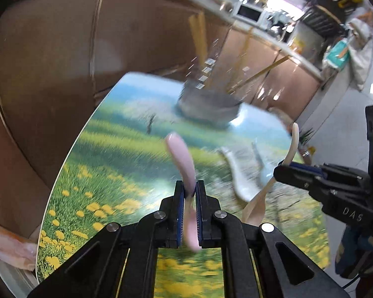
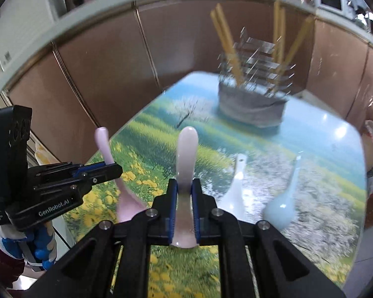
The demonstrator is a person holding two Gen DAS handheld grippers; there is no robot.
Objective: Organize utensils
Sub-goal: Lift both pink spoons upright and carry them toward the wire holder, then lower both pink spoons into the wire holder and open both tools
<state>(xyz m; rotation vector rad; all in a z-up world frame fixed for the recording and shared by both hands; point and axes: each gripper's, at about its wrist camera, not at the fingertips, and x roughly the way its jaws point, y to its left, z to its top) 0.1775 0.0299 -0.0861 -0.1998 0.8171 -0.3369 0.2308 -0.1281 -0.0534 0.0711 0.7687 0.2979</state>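
Each hand-held gripper, left (image 1: 189, 191) and right (image 2: 184, 190), clamps a pink spoon (image 1: 180, 156) and beige spoon (image 2: 185, 154); next they likely need carrying to the utensil holder (image 2: 252, 109).

Table top (image 2: 335, 149) printed with meadow scene: yellow flowers, green grass, blossom trees, blue sky; glossy, light glare spots. Brown cabinet panels (image 2: 107, 62) behind table, pale countertop edge (image 2: 87, 22) above. White microwave (image 1: 248, 12) on far counter. Light grey tiled floor (image 1: 348, 114) at right, bags (image 1: 360, 57) piled beside it.
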